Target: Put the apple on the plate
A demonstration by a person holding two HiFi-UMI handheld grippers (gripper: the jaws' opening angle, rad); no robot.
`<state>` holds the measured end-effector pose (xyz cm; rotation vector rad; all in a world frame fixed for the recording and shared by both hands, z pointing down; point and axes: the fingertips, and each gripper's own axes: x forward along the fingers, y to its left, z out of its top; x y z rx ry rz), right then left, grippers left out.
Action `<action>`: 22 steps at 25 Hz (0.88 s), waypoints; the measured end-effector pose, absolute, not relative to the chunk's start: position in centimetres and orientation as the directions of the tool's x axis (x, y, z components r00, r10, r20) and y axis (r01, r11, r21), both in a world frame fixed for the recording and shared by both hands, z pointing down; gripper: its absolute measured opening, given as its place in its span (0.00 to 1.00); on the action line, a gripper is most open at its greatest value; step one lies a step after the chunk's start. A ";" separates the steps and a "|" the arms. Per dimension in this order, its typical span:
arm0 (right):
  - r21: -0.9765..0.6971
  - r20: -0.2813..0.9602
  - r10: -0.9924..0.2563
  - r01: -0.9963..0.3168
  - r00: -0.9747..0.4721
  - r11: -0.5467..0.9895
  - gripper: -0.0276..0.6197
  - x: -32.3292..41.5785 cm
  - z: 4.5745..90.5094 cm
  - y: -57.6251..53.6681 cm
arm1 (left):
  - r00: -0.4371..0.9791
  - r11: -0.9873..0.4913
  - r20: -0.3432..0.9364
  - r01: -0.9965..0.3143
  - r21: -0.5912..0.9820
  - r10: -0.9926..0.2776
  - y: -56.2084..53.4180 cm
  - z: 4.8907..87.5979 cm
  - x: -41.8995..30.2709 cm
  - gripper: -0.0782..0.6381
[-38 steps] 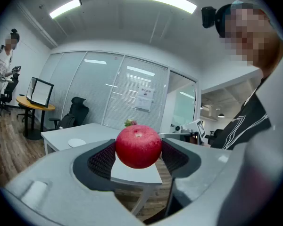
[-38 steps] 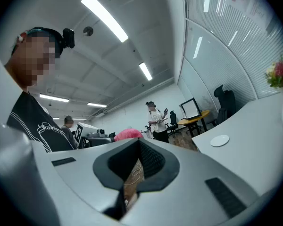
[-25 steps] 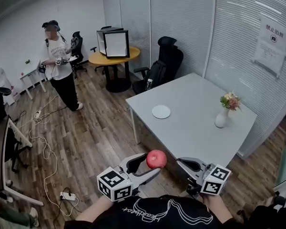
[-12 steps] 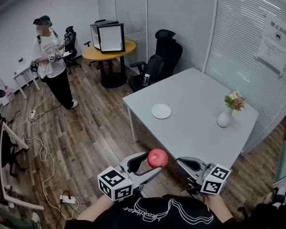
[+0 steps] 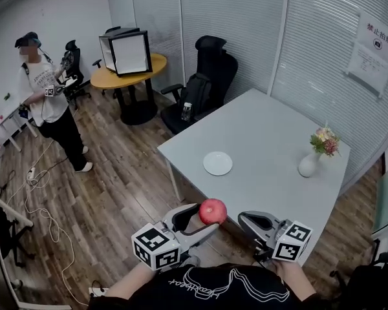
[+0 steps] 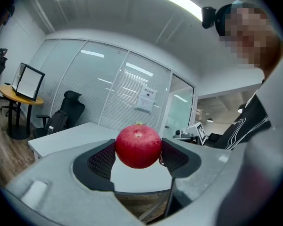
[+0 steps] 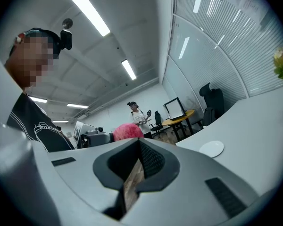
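Note:
A red apple (image 5: 213,211) is held in the air by my left gripper (image 5: 207,217), whose jaws are shut on its two sides, near the table's front edge. The left gripper view shows the apple (image 6: 138,145) pinched between the black pads (image 6: 102,160) of that gripper (image 6: 138,150). The white plate (image 5: 218,163) lies on the grey table (image 5: 271,134), beyond the apple and apart from it. My right gripper (image 5: 244,218) hovers to the right of the apple, shut and holding nothing. In the right gripper view, its jaws (image 7: 137,166) show only a thin slit, with the apple (image 7: 127,131) and the plate (image 7: 211,148) behind.
A white vase with flowers (image 5: 309,162) stands at the table's right side. A black office chair (image 5: 205,76) sits at the table's far corner. A round yellow table (image 5: 126,76) with a box is behind it. A person (image 5: 44,102) stands at the back left. Cables (image 5: 42,196) lie on the wood floor.
The view has moved forward and right, so the table and plate appear nearer. Both grippers keep their places in the picture, and the apple stays in the left gripper.

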<state>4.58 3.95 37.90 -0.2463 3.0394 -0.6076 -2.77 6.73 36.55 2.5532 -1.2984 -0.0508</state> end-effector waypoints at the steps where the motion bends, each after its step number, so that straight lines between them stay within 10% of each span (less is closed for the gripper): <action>1: -0.388 0.002 -0.174 -0.161 -0.985 0.908 0.06 3.7 37.9 3.2 | 0.606 -0.568 0.094 -0.780 0.262 -0.790 5.8 36.6 -3.7 0.55; 22: -0.402 0.063 -0.341 -0.336 -0.938 0.852 0.06 -7.3 39.7 -5.8 | 0.718 -0.677 0.096 -0.685 0.270 -0.689 -5.2 38.1 -15.4 0.55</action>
